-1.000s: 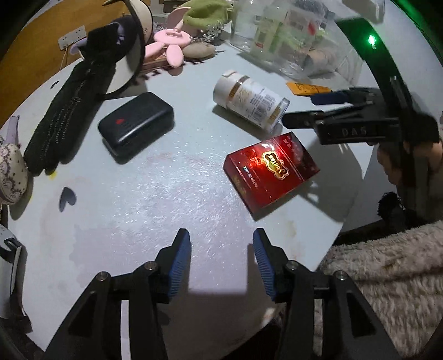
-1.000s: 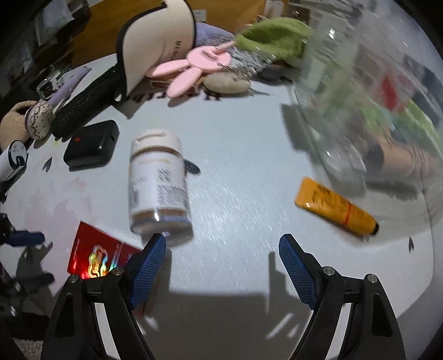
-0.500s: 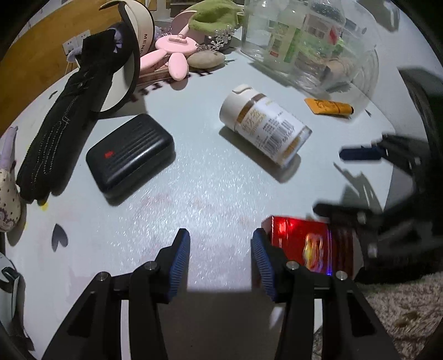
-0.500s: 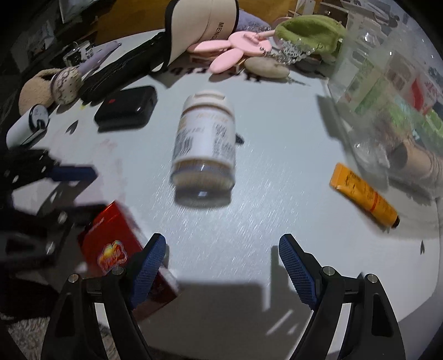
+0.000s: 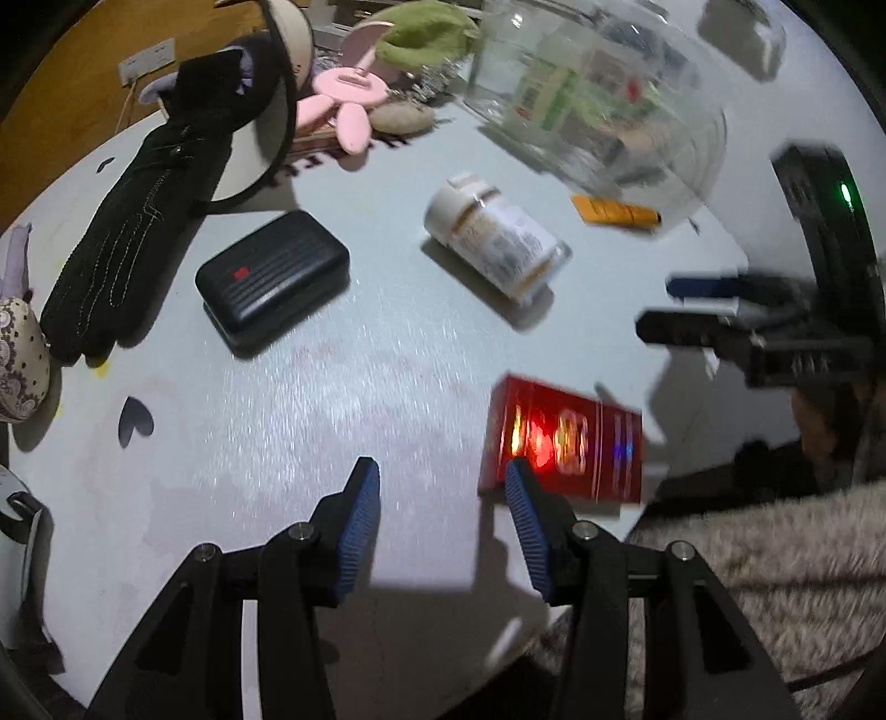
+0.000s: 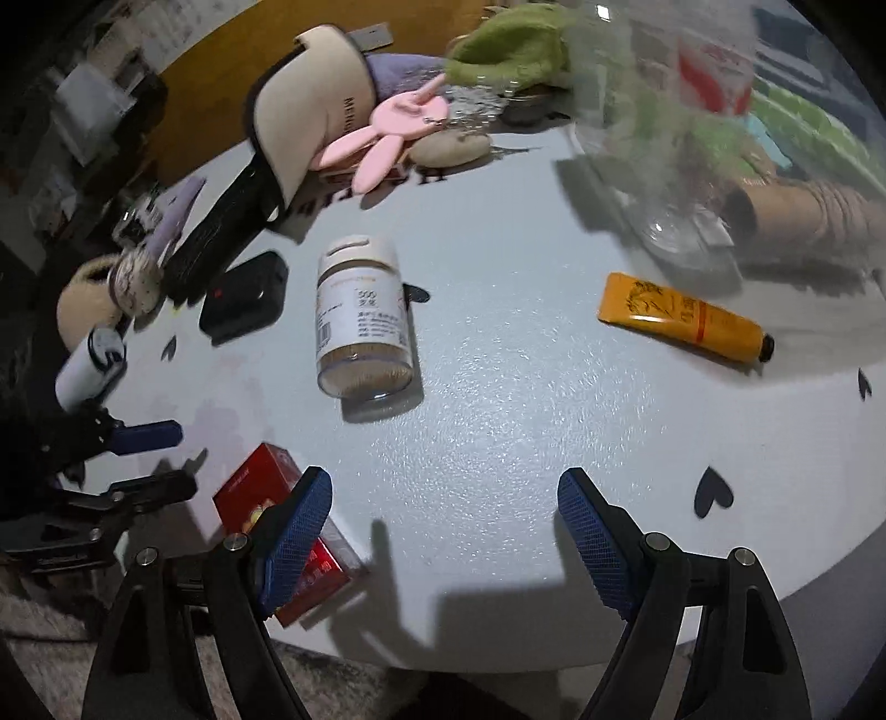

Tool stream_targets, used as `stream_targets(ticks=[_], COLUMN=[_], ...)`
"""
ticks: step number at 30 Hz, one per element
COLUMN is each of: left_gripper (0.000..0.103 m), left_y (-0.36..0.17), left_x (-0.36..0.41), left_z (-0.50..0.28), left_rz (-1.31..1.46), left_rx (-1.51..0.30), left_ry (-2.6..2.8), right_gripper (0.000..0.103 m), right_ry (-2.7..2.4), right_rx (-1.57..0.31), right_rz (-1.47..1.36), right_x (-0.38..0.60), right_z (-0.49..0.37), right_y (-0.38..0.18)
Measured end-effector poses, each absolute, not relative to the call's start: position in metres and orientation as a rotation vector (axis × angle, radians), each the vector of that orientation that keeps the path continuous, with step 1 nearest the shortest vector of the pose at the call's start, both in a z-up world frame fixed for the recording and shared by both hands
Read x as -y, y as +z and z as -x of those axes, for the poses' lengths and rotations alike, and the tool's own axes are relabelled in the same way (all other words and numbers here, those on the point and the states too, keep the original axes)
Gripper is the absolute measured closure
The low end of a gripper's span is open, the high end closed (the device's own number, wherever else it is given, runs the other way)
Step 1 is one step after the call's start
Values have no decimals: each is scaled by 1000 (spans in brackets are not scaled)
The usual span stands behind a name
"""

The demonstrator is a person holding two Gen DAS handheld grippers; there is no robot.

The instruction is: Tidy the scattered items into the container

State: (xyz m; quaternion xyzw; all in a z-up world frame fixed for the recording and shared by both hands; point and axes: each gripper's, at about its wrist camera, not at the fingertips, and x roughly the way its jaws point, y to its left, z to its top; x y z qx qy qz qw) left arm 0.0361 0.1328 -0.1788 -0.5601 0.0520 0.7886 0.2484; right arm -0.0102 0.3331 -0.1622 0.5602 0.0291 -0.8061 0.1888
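Your left gripper (image 5: 440, 501) hangs over the near edge of the bench (image 5: 332, 387) with its jaws partly apart and nothing between them; its right pad sits in front of the corner of the red box (image 5: 562, 437), which lies flat close to the bench edge. Your right gripper (image 6: 443, 518) stands wide apart and empty, its left pad over the same red box (image 6: 260, 487), with bare bench between the pads.

Farther out, the white bottle (image 6: 360, 327) lies on its side near the middle of the bench, its cap pointing away from you. The black case (image 5: 271, 277) lies to its left, well apart from it, and a black glove (image 5: 127, 255) stretches beyond that. The orange tube (image 6: 684, 318) lies to the right, just beside the clear container (image 6: 664, 183), which already holds several things. At the far edge sit a pink rabbit-shaped piece (image 6: 393, 133), a stone (image 6: 451, 147) and a green cloth (image 6: 509, 50).
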Motion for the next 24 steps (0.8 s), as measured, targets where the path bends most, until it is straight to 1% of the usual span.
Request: stream_targets(ticks=[3, 7, 12, 16, 20, 22, 24], left_gripper=[56, 56, 56, 56, 56, 56, 56], left_y=[-187, -200, -203, -203, -200, -194, -183], left_x=[-140, -156, -171, -175, -180, -175, -167], left_z=[-44, -48, -34, -11, 2, 2, 0], left_rz=[1544, 1566, 1531, 1518, 1515, 1516, 1502], left_rx=[-201, -256, -272, -229, -229, -203, -139], left_ry=[2103, 2063, 2104, 2135, 2137, 2147, 2150], right_gripper=[19, 19, 19, 19, 19, 19, 19], right_ry=[-2243, -2212, -2237, -2271, -2315, -2330, -2314], right_rx=[-187, -272, -292, -175, -77, 12, 134], right_rz=[-1591, -1621, -1637, -1682, -1697, -1699, -1696], right_x=[-321, -309, -308, -327, -345, -355, -365], right_z=[10, 8, 8, 17, 24, 25, 24], right_y=[-174, -188, -193, -195, -192, -186, -180])
